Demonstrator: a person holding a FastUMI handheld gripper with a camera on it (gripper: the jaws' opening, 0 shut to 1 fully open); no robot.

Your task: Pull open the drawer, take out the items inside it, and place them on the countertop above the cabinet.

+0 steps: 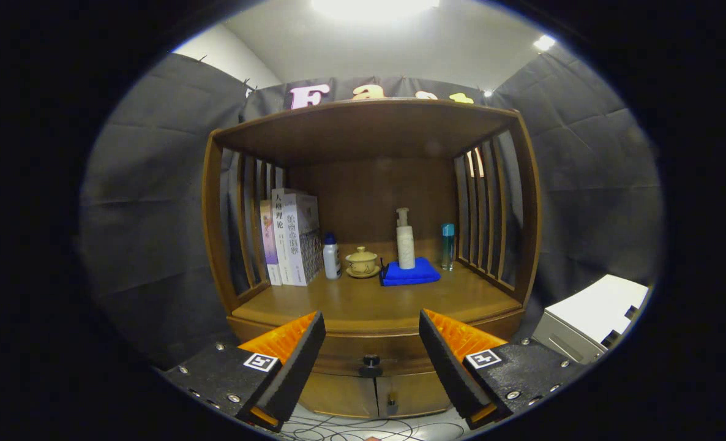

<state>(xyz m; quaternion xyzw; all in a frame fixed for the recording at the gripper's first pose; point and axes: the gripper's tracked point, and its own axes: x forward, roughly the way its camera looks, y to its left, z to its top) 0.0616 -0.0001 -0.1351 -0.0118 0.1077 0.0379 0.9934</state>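
While the gripper (pixel 372 343) hangs with its fingers spread apart and empty, the closed drawer (pixel 369 358) sits just beyond them, under the countertop (pixel 363 303). Its small dark knob (pixel 370 365), probably rigid, is the place to grip; the drawer should slide stiffly.

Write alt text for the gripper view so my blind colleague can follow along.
The gripper hangs open before a wooden cabinet, its drawer's dark knob between the fingers and the drawer shut. On the countertop stand books, a small bottle, a lidded cup, and a pump bottle on a blue cloth.
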